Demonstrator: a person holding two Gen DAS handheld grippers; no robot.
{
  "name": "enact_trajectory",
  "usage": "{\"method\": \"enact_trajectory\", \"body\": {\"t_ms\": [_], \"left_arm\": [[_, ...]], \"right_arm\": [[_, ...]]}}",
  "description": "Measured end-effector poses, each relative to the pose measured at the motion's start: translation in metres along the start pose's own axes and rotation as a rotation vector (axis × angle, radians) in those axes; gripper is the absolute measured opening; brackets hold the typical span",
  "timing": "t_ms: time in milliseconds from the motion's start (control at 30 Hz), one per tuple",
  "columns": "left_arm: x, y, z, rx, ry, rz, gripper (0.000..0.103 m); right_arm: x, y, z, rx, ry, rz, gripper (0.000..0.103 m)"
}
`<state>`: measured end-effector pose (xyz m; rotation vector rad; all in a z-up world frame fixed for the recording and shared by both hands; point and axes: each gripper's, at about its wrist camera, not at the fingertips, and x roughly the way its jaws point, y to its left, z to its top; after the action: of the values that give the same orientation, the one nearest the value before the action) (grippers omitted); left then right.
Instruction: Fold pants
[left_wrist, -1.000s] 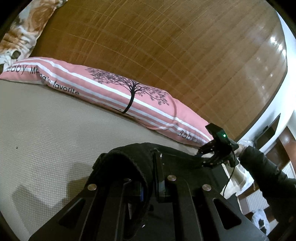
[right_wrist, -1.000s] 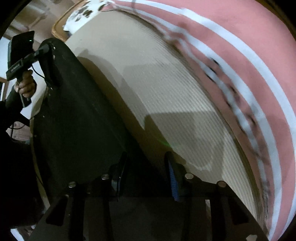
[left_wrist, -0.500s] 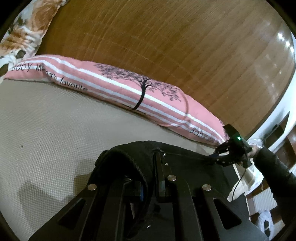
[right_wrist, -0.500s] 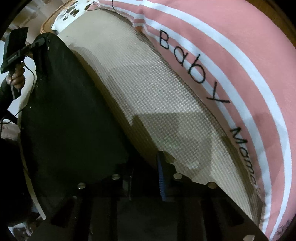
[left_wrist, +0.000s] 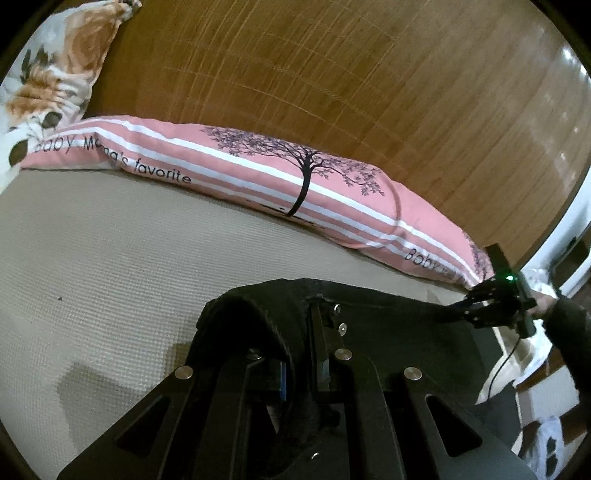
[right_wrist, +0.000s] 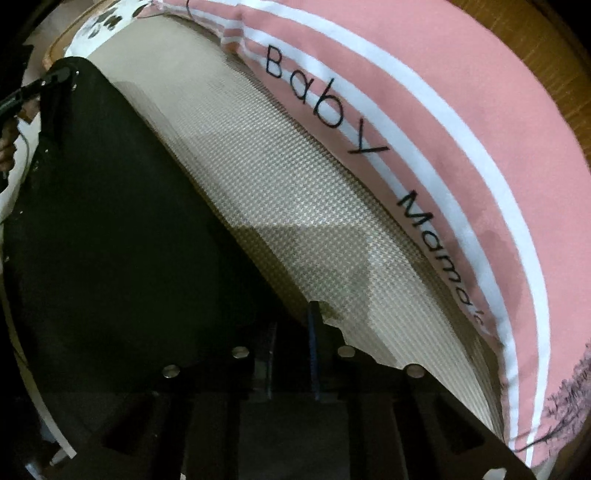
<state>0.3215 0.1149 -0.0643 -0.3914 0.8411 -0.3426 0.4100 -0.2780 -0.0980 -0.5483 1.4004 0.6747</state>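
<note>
The black pants (left_wrist: 373, 314) are held stretched between both grippers above a beige bed mat (left_wrist: 110, 258). My left gripper (left_wrist: 299, 354) is shut on one corner of the pants, whose fabric bunches over its left finger. In the left wrist view my right gripper (left_wrist: 480, 306) grips the far corner at the right. In the right wrist view the pants (right_wrist: 110, 229) fill the left half, my right gripper (right_wrist: 291, 354) is shut on their edge, and my left gripper (right_wrist: 44, 83) shows at the far top left.
A long pink striped pillow (left_wrist: 295, 188) printed with a tree lies along the wooden headboard (left_wrist: 332, 74); it also shows in the right wrist view (right_wrist: 443, 129). A floral pillow (left_wrist: 48, 85) lies at the far left. The bed's edge and floor are at the right.
Both grippers have carried the stretched pants closer to the pink pillow. The right wrist view has swung toward the pillow, which now looms larger.
</note>
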Motion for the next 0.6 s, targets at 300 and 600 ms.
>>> {"method": "enact_trajectory", "body": {"t_ms": [300, 600], "left_arm": [[-0.016, -0.022, -0.002, 0.107, -0.026, 0.101, 0.008], [-0.079, -0.042, -0.026, 0.122, -0.07, 0.059, 0.008]], "right_arm": [[-0.033, 0.076, -0.023, 0.092, -0.078, -0.358, 0.007], [-0.111, 0.128, -0.071, 0.224, -0.169, -0.428, 0.005]]}}
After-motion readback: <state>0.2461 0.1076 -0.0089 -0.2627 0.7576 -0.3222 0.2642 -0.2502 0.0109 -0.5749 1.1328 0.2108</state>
